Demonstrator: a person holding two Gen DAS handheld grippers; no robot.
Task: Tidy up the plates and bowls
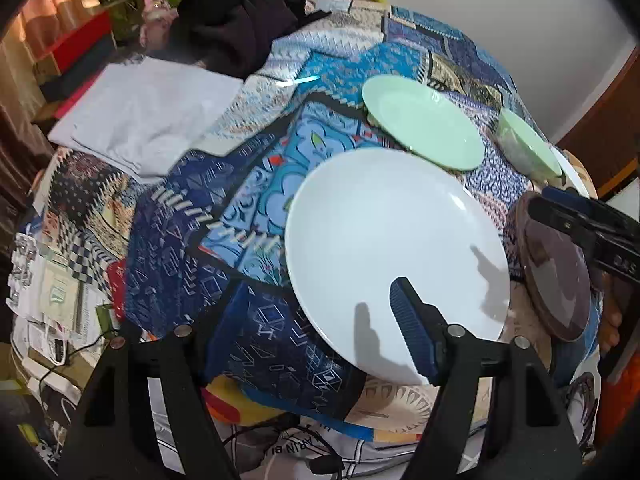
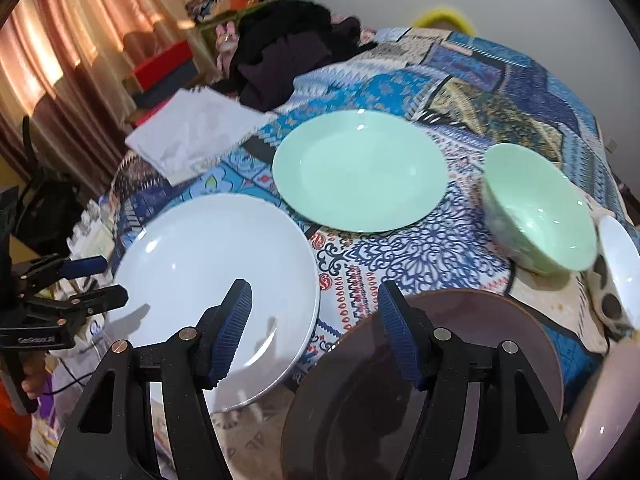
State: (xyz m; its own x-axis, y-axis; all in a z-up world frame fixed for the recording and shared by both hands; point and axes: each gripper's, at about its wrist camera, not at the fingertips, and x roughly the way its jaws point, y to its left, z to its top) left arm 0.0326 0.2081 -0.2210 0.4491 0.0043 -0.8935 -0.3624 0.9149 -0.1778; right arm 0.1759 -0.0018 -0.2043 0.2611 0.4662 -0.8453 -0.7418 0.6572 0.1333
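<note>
A large white plate (image 1: 396, 240) (image 2: 208, 280) lies on the patterned cloth. Beyond it lie a mint green plate (image 1: 424, 120) (image 2: 360, 168) and a mint green bowl (image 1: 528, 144) (image 2: 540, 216). A dark brown plate (image 1: 556, 272) (image 2: 460, 360) lies at the near right. My left gripper (image 1: 304, 320) is open at the white plate's near edge, with one finger over the plate and the other off it. My right gripper (image 2: 316, 332) is open, straddling the gap between the white and brown plates. It also shows in the left wrist view (image 1: 560, 216) above the brown plate.
A white dish's edge (image 2: 620, 264) shows at the far right. A folded white cloth (image 1: 148, 116) (image 2: 196, 132) and dark clothes (image 1: 240, 20) (image 2: 288, 48) lie at the back. Papers and cables (image 1: 52, 300) lie off the left side.
</note>
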